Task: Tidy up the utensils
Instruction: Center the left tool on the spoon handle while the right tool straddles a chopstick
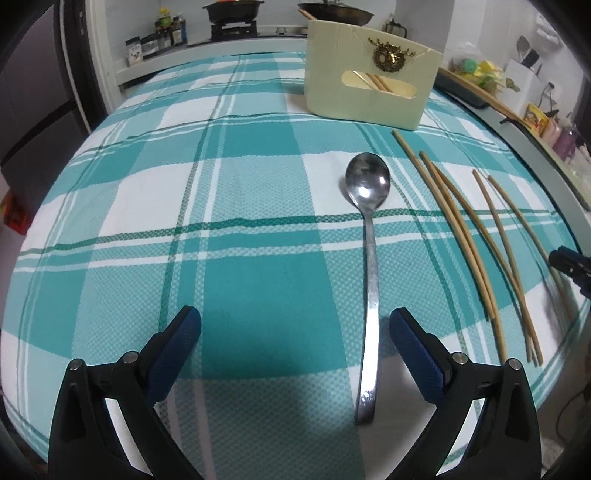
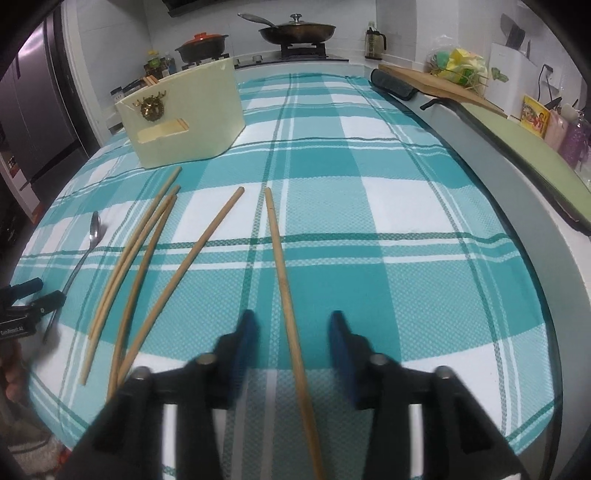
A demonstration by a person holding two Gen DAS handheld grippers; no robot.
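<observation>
A steel spoon (image 1: 369,236) lies on the teal checked cloth (image 1: 240,184), bowl pointing toward a cream utensil holder (image 1: 369,99) at the back. My left gripper (image 1: 295,315) is open low over the cloth, and the spoon's handle runs between its fingers, close to the right one. Several wooden chopsticks (image 2: 147,251) lie loose to the right of the spoon (image 2: 94,232). One chopstick (image 2: 284,280) passes between the blue pads of my right gripper (image 2: 293,319), which is open; neither pad touches it. The holder (image 2: 184,118) has chopsticks inside.
Behind the table a stove carries a pan (image 2: 295,31) and a red-lidded pot (image 2: 201,46), with bottles (image 1: 166,33) beside them. A wooden board (image 2: 436,86) and packets line the counter to the right. The table's grey edge (image 2: 535,229) curves along the right.
</observation>
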